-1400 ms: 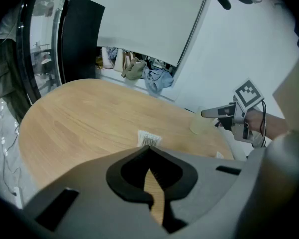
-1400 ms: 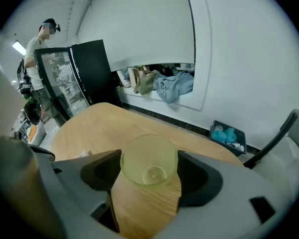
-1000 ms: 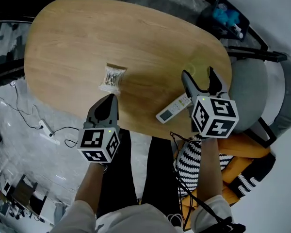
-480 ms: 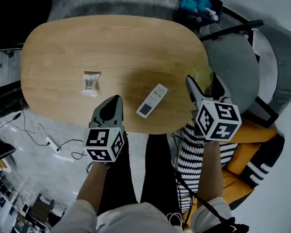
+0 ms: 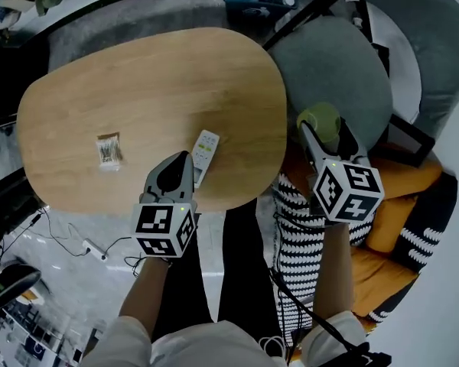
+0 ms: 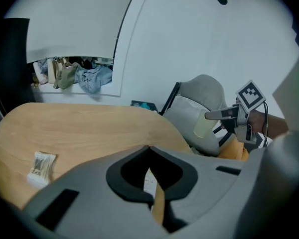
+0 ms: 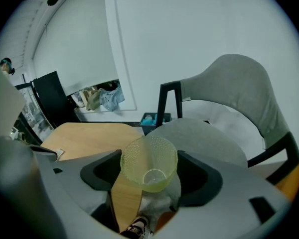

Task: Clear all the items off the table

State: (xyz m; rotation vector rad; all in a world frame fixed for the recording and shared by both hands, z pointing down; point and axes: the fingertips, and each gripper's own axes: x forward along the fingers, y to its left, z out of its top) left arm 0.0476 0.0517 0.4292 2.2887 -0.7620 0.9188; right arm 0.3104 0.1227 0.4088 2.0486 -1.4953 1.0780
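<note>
Already past the table (image 5: 138,75) at its 3 o'clock edge, the yellow cup (image 5: 319,121) is clamped in the right gripper (image 5: 323,134); tilting could let it slip. The left gripper (image 5: 181,161), closed and empty, could nudge the remote (image 5: 204,153) off at 5 o'clock.

Looks like a home: oval wooden table (image 5: 153,75), grey padded chair (image 5: 336,75), orange cushions (image 5: 402,178), heaped clothes (image 6: 79,76)

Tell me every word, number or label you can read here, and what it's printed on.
No text here can be read.
Remote control: button markings, too small to read.
Small packet: any print is too small to read.
Left marker cube, right marker cube: black-and-white square patterns, not letters.
Yellow-green cup: no print visible.
</note>
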